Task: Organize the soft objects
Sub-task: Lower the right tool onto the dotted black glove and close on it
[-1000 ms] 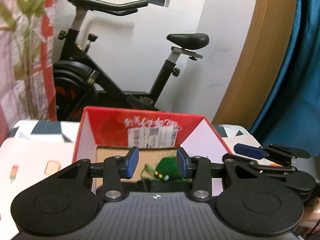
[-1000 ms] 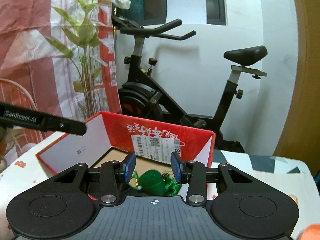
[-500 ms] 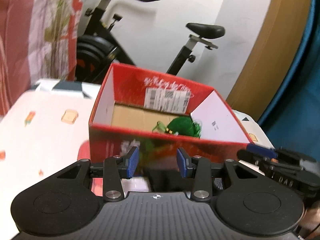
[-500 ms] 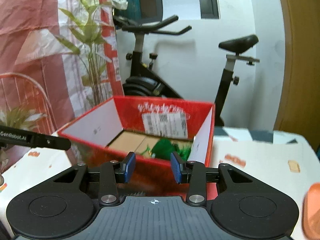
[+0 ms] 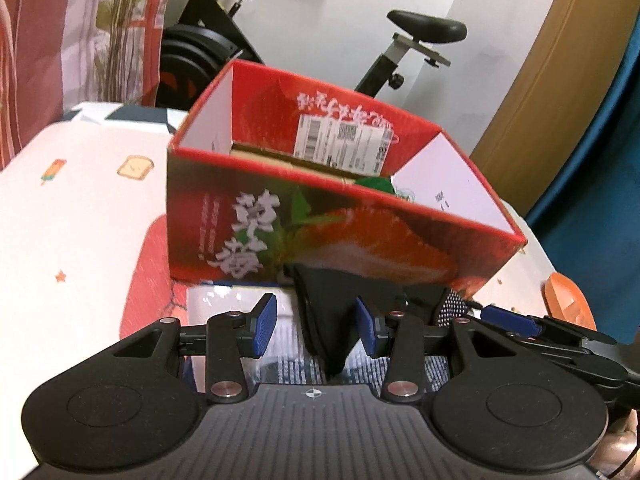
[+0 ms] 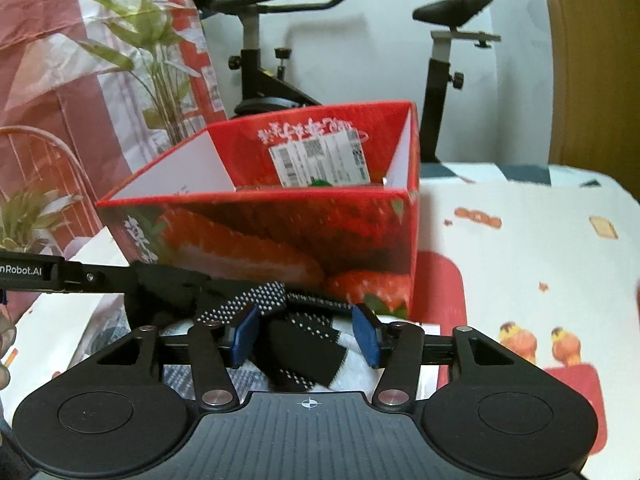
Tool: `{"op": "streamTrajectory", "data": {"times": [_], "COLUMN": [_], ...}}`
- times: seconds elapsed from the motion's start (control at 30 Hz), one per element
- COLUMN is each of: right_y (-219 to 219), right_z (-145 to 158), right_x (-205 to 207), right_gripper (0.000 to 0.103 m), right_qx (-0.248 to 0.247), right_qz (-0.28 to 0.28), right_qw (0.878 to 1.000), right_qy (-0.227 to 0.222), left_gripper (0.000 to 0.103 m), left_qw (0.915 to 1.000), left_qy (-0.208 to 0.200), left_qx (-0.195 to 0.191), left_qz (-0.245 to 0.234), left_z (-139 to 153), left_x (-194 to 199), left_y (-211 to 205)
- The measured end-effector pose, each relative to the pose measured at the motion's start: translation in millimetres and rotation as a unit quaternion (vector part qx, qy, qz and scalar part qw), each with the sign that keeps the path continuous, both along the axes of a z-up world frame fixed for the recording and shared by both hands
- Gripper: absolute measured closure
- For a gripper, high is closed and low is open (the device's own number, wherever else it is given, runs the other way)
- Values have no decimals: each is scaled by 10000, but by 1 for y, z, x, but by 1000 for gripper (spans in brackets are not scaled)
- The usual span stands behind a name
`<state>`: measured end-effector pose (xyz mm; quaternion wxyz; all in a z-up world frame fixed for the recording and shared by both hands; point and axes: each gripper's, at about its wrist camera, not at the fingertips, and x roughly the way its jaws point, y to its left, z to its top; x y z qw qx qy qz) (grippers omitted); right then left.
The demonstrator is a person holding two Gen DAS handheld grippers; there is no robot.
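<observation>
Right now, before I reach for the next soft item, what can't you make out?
- Green toy: left wrist view, mostly hidden behind the red box front wall.
- Black fabric: its shape, cut off by the left gripper body.
- Dotted black items: right wrist view, overlapped; count unclear.
- Orange object: partly hidden.

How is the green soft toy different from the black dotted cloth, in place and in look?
The green soft toy lies inside the red box, mostly hidden behind its front wall; the black dotted cloth lies outside, on the table in front of the box. The toy is plain green; the cloth is black with white dots. The cloth sits between the open fingers of the right gripper; the toy is far from both grippers. Neither is gripped.
</observation>
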<state>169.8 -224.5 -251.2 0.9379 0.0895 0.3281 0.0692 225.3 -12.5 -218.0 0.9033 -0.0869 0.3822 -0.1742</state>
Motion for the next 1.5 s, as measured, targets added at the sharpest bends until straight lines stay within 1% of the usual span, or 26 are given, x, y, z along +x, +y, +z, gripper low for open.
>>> {"op": "streamTrajectory", "data": {"times": [0.17,0.3,0.57,0.77,0.83,0.87,0.9,0.93,1.0,1.03,1.1,1.17,1.27,1.4,1.5], "right_y": [-3,-3,-3,-4,-4,-5,-5,-6,-6,-6,-6,-5,-4,-2,-2], "right_z": [-13,-18,-22,-23,-23,-23,-23,-23,-23,-23,-22,-21,-16,-2,14], "right_x": [0,0,2,2,2,1,1,1,1,0,0,0,-2,-6,-8], "right_gripper": [50,50,48,48,49,50,55,58,67,70,81,88,92,93,93], "right_qx": [145,212,247,286,305,323,347,386,457,480,510,543,598,662,698], "right_qz": [-45,-76,-56,-43,-35,-24,-14,-6,28,45,82,105,173,275,345], "right_qw": [9997,9993,9992,9991,9990,9990,9989,9988,9984,9983,9981,9980,9978,9974,9966], "right_qy": [211,285,313,315,315,314,316,309,326,321,321,317,244,-10,-271], "left_gripper": [55,55,54,55,57,70,87,88,90,90,91,91,92,92,92], "left_qw": [9999,9999,9996,9997,9997,9996,9996,9996,9996,9996,9997,9997,9996,9984,9963], "left_qy": [23,6,-23,2,-10,-22,-4,45,71,73,24,-56,-197,-532,-830], "left_qx": [10,35,76,-41,-45,-47,-11,43,-28,-63,-26,27,6,-16,-66], "left_qz": [-116,-164,-261,-245,-251,-271,-271,-271,-271,-275,-256,-241,-211,-185,-213], "left_z": [-11,-14,-17,-18,-19,-19,-20,-20,-21,-20,-18,-15,-6,15,33], "left_x": [-5,-6,-2,1,1,1,1,2,3,2,0,-3,-8,-17,-24], "left_y": [-6,-9,-15,-14,-14,-14,-14,-14,-11,-10,-10,-9,-7,-4,-3]}}
